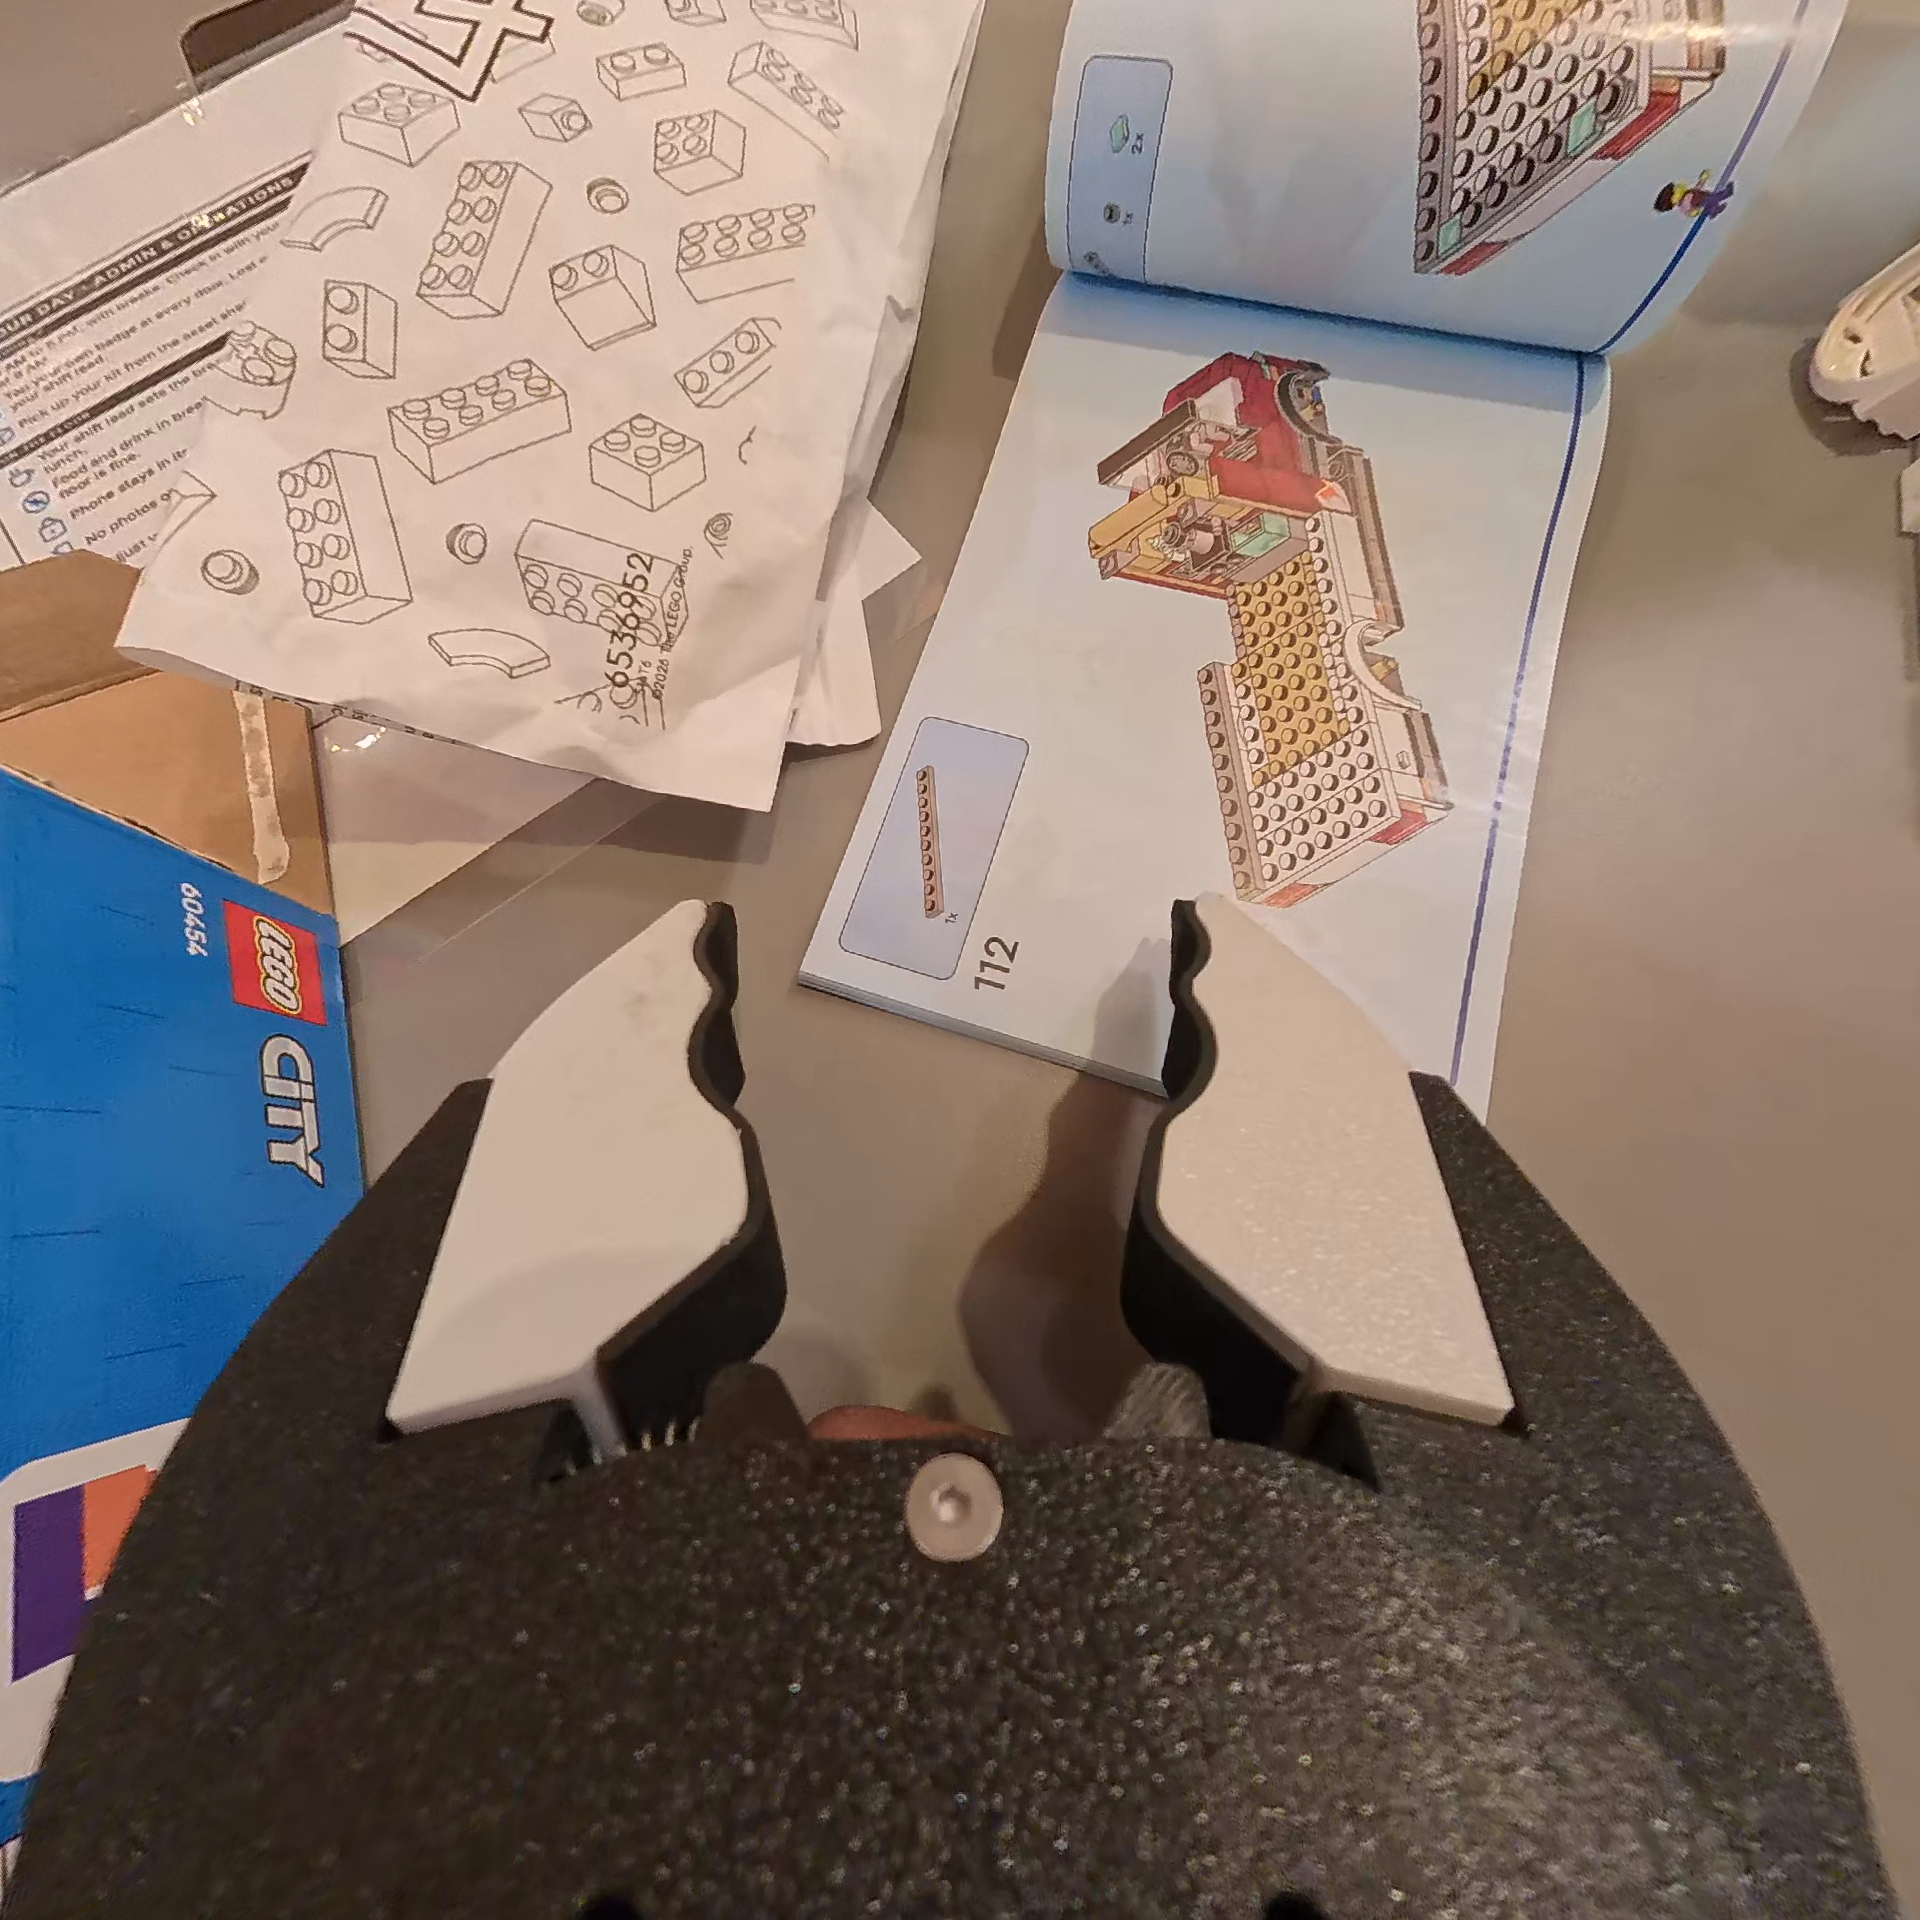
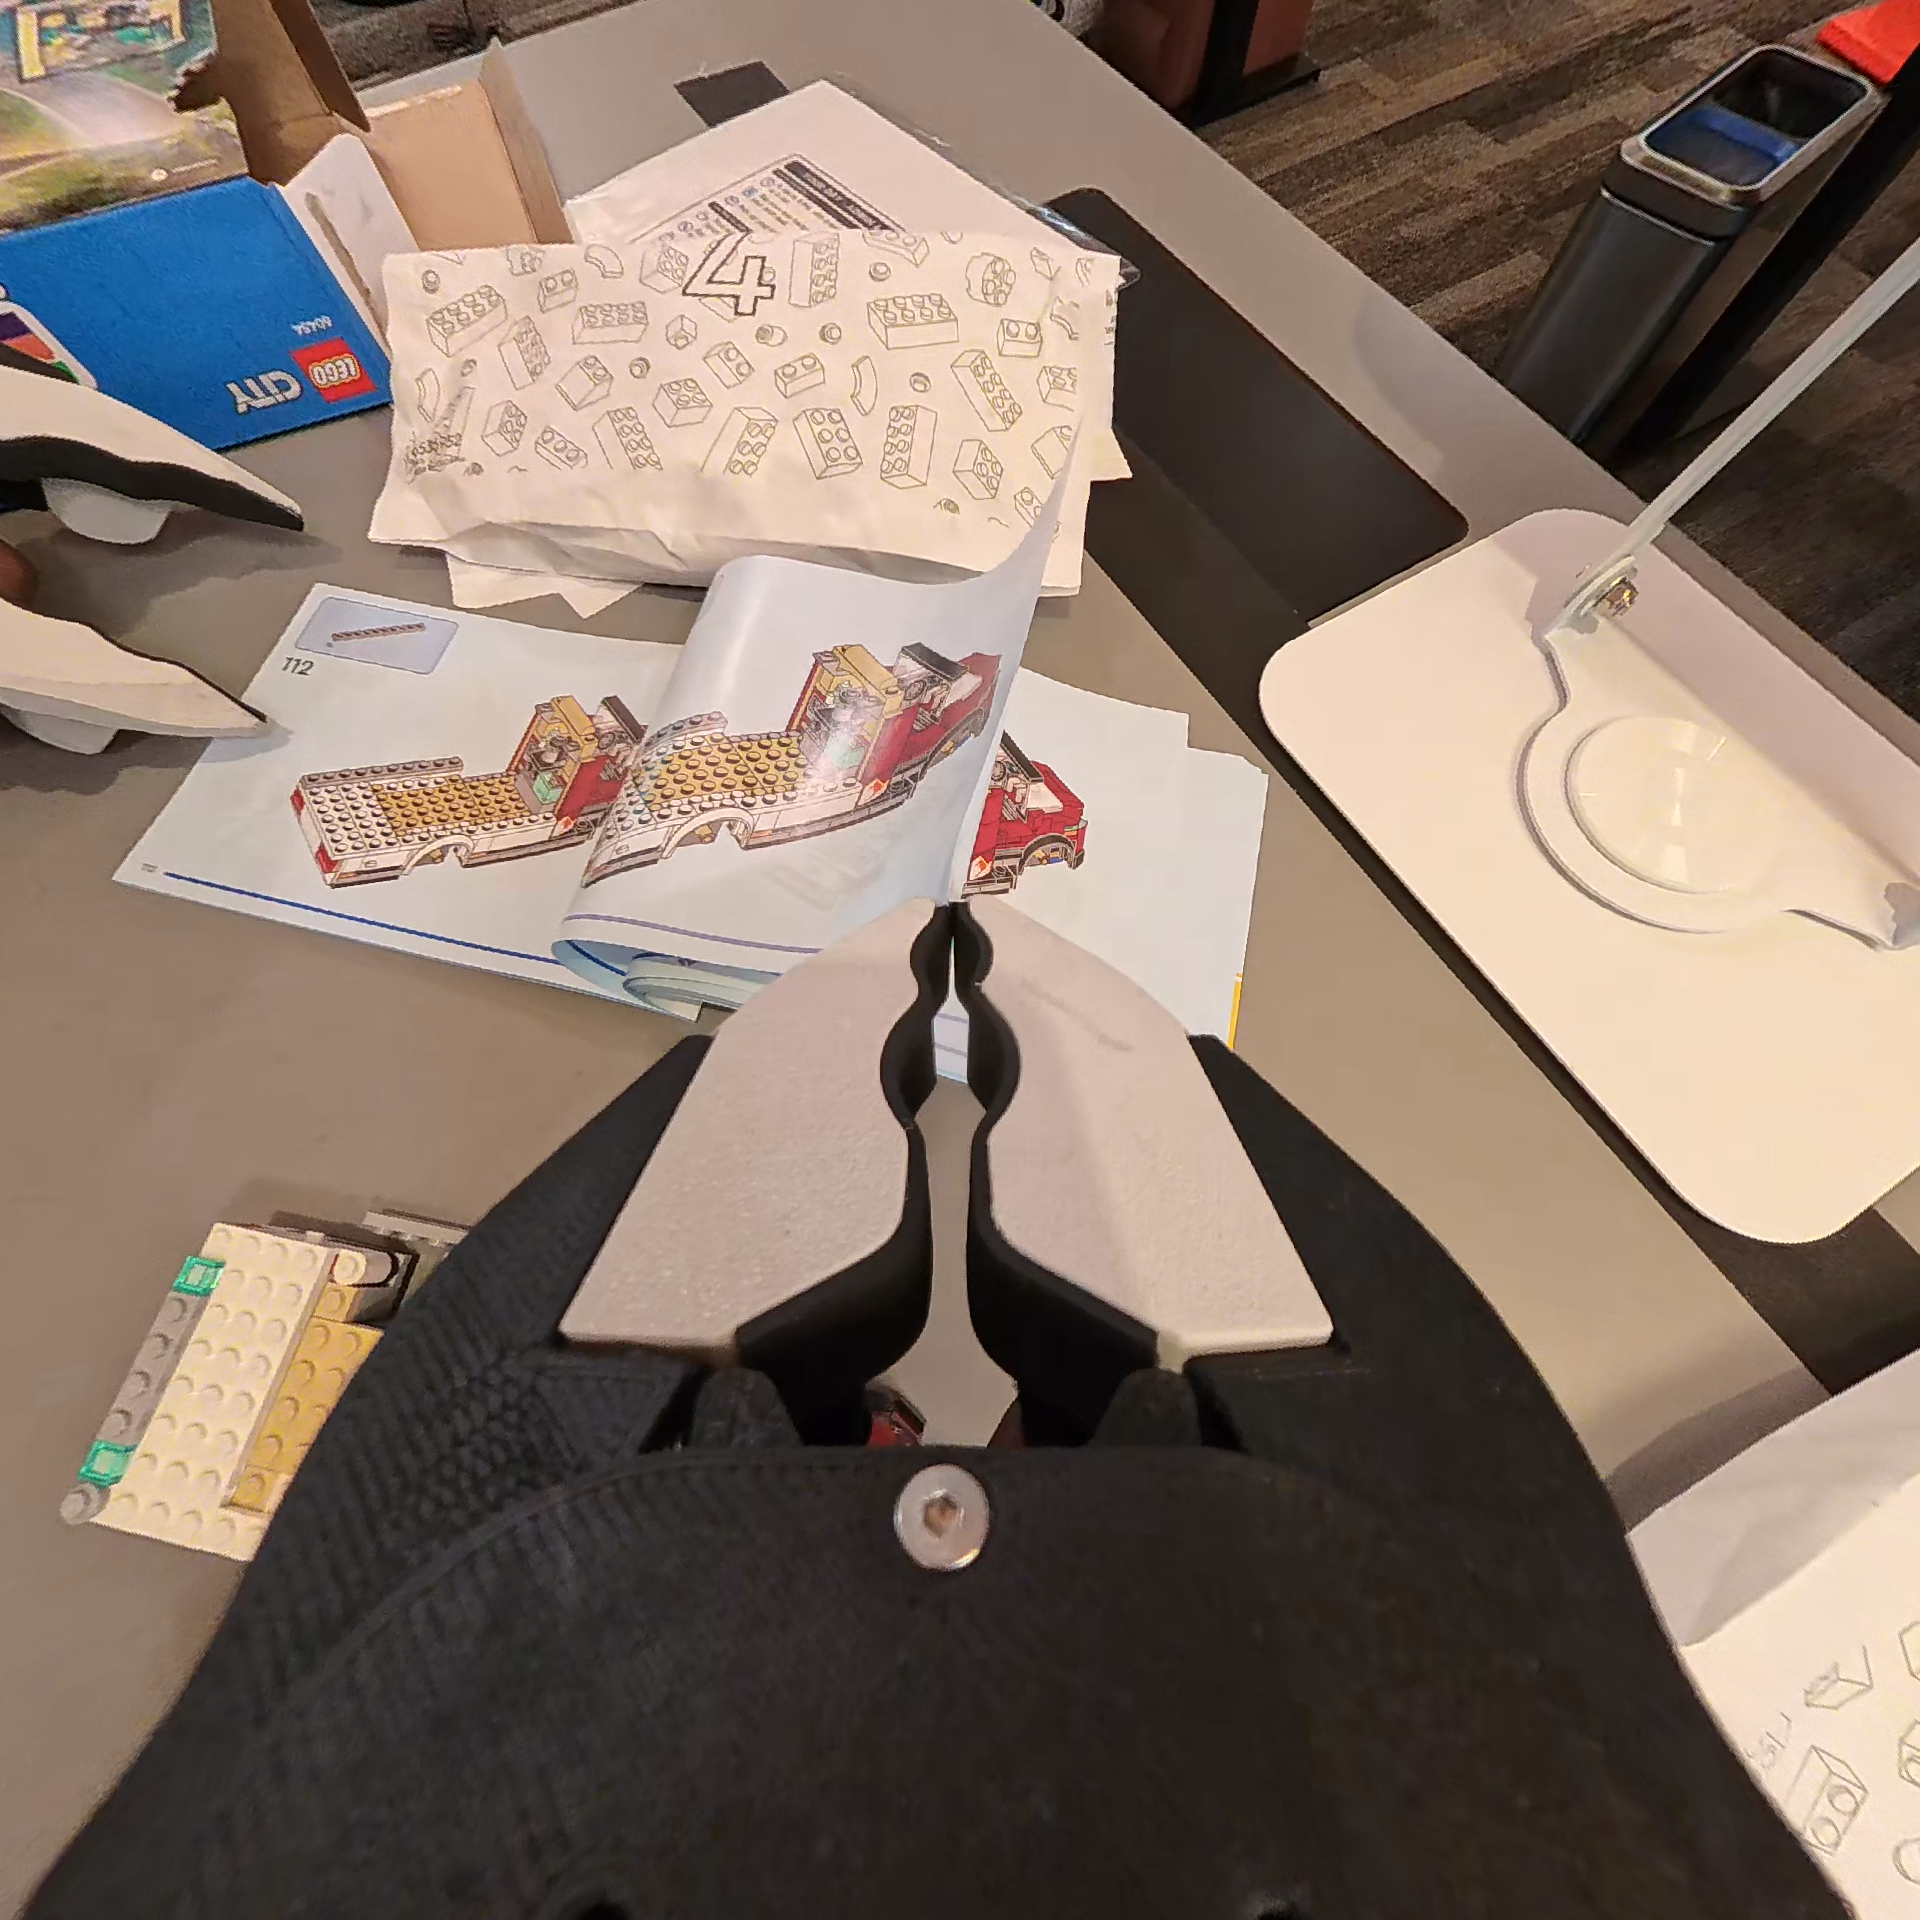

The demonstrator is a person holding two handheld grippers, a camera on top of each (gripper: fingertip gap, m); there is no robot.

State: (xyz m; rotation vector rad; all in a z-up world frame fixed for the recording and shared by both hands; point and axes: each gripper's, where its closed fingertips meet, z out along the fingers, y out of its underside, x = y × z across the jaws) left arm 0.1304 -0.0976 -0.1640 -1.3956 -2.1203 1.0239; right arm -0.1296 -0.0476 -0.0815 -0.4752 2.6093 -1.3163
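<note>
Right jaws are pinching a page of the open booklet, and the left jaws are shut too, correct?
Not quite. The left gripper is wide open over the table beside the booklet, as the left wrist view shows. The right gripper does pinch a raised page.

The left gripper [image 1: 951, 914], a black textured body carrying two pale grey wedge fingers with wavy black pads, has its jaws spread wide with nothing between them, fingertips pointing forward and down. From the right wrist view it shows lying sideways, just as agape. The right gripper [image 2: 952, 914], of the same build, has its pads [image 2: 920, 997] pressed together, pinching a thin pale-blue page edge [image 2: 997, 665].
</note>
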